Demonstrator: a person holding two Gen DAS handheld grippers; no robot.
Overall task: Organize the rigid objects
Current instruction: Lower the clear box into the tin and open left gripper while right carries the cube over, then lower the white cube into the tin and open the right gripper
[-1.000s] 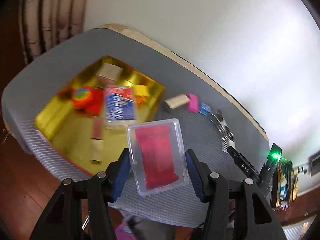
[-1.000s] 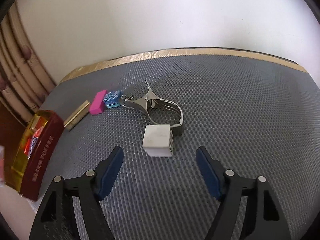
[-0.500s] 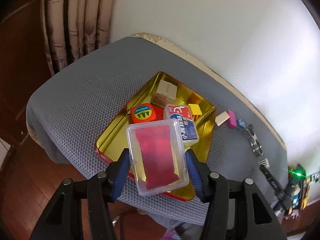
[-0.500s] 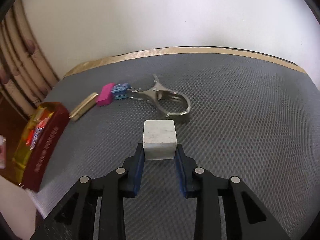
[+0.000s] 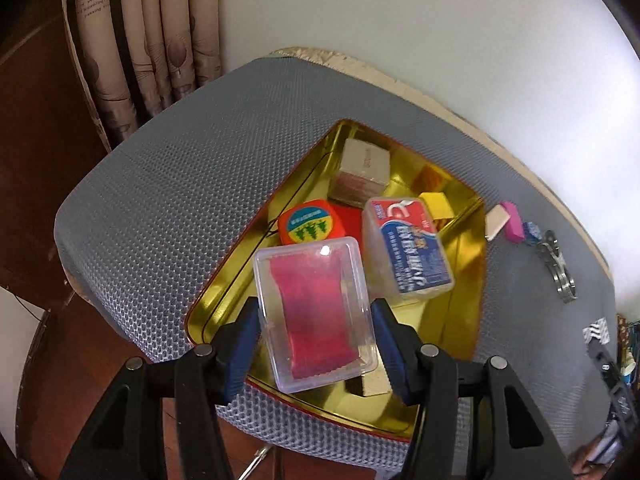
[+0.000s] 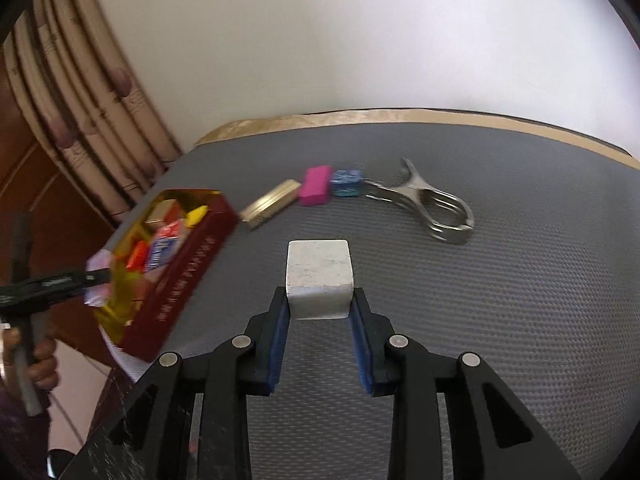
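- Big change on the right side: the right claw (image 6: 319, 316) was spread wide around the white cube (image 6: 319, 276) a second ago, and now it's clamped on it, pads squeezing both side faces. The cube looks lifted clear of the grey mat (image 6: 500, 320) on the table, though I can't be totally sure from this angle.
- The left claw (image 5: 314, 344) is pinching the clear plastic case (image 5: 314, 312) with the red insert, same grip as before. What moved is where it hangs: it was off to the side of the gold tin (image 5: 224, 300), now it's right over the near end.
- The tin already holds an orange tape measure (image 5: 310, 222), a blue-and-red box (image 5: 408, 250), a cardboard box (image 5: 362, 170) and a yellow block (image 5: 436, 202).
- Left out on the mat: pink eraser (image 6: 316, 184), small blue thing (image 6: 347, 182), gold bar (image 6: 272, 202), metal clip (image 6: 434, 210).
- My read: case drops into the tin next, cube follows, four stragglers to go.
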